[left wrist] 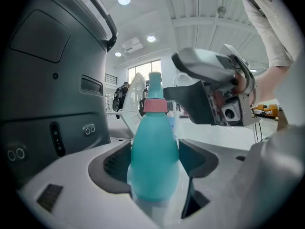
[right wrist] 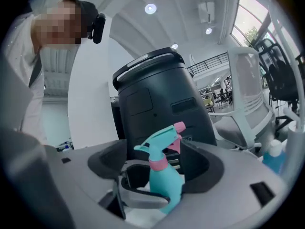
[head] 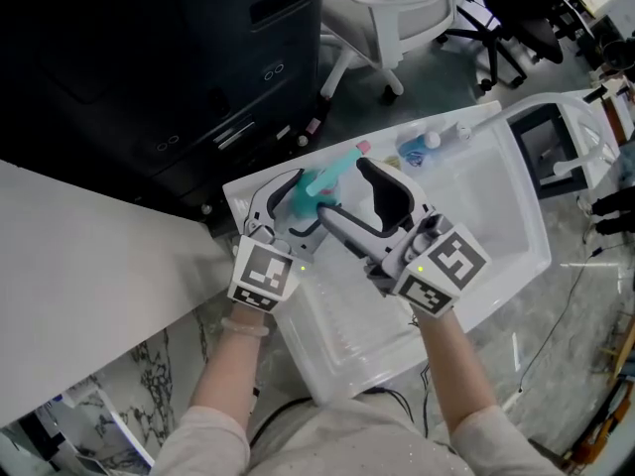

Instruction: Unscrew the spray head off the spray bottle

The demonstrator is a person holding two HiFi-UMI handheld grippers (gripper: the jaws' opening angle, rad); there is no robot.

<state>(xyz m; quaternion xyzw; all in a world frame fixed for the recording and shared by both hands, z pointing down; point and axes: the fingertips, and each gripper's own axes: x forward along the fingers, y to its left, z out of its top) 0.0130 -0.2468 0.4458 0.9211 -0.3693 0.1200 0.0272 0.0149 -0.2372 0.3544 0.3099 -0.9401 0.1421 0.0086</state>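
A teal spray bottle [head: 316, 194] with a pink collar [left wrist: 155, 105] stands upright over the white tray. My left gripper [left wrist: 153, 168] is shut on its body, a pad against each side. On top sits the teal spray head [right wrist: 159, 142], its pink nozzle [right wrist: 179, 127] pointing away to the right. My right gripper [right wrist: 157, 168] stands open, jaws spread wide on either side of the head and collar, neither pad pressing. In the head view the left gripper [head: 298, 206] and the right gripper [head: 362, 201] meet at the bottle.
The white moulded tray [head: 496, 216] holds a small blue bottle [head: 417, 150] near its far rim. A dark cabinet-like machine [head: 198, 58] stands just behind, a white chair [head: 397, 8] beyond it. A pale panel [head: 79, 256] lies to the left.
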